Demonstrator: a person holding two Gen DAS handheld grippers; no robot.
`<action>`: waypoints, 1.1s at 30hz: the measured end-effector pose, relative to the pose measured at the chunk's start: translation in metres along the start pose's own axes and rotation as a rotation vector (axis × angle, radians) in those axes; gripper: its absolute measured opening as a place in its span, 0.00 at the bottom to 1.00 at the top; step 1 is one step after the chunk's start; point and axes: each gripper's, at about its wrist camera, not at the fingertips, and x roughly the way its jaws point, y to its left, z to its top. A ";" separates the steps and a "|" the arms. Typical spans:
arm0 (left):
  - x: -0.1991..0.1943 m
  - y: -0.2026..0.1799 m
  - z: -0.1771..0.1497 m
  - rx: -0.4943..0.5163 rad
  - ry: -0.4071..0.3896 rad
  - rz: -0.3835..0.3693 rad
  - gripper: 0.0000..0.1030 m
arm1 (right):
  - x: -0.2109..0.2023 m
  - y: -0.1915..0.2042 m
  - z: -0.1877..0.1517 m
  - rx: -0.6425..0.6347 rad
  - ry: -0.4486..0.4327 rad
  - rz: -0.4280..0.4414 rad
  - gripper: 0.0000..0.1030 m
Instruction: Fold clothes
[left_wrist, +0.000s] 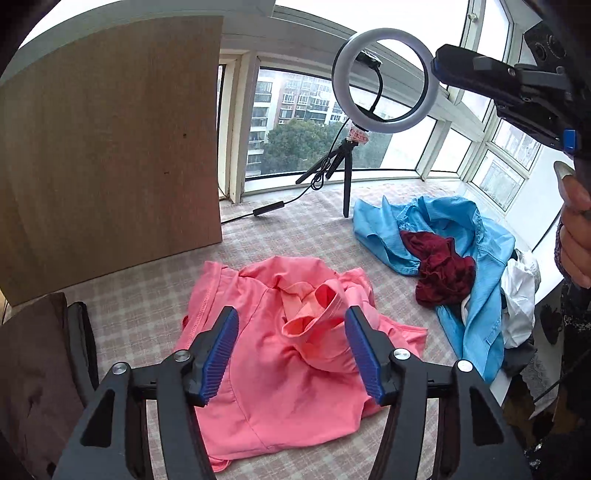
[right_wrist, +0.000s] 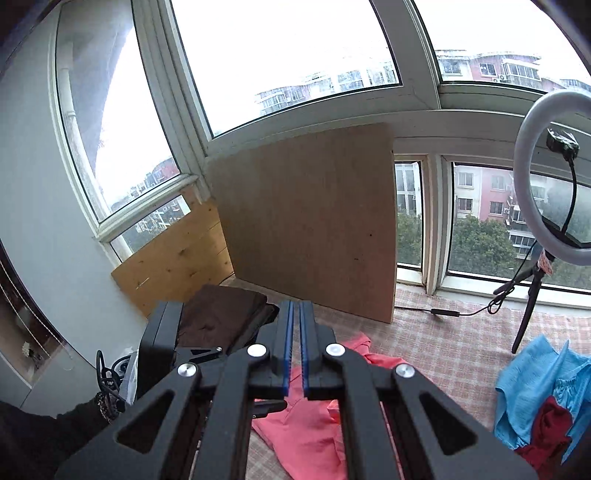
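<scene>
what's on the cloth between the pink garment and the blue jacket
Nothing: in the left wrist view a bare strip of checked cloth separates the pink garment from the blue jacket. The dark red garment lies on the jacket.

Bright daylight floods through the windows (right_wrist: 295, 55), sky blown out; edges bend and perhaps darken.

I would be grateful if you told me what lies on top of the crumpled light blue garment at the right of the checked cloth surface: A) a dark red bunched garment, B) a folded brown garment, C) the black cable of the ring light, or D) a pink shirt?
A: the dark red bunched garment rests on the crumpled light blue garment, while the pink shirt lies apart, nearer the camera.
</scene>
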 end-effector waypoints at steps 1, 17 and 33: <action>0.002 0.001 0.000 0.002 0.010 -0.007 0.61 | 0.001 0.000 0.000 -0.013 0.021 -0.034 0.22; 0.206 -0.075 -0.030 0.330 0.535 -0.019 0.25 | -0.021 -0.192 -0.265 0.619 0.282 -0.385 0.54; -0.041 0.153 -0.086 -0.173 0.252 0.559 0.18 | 0.048 -0.142 -0.220 0.438 0.335 -0.232 0.55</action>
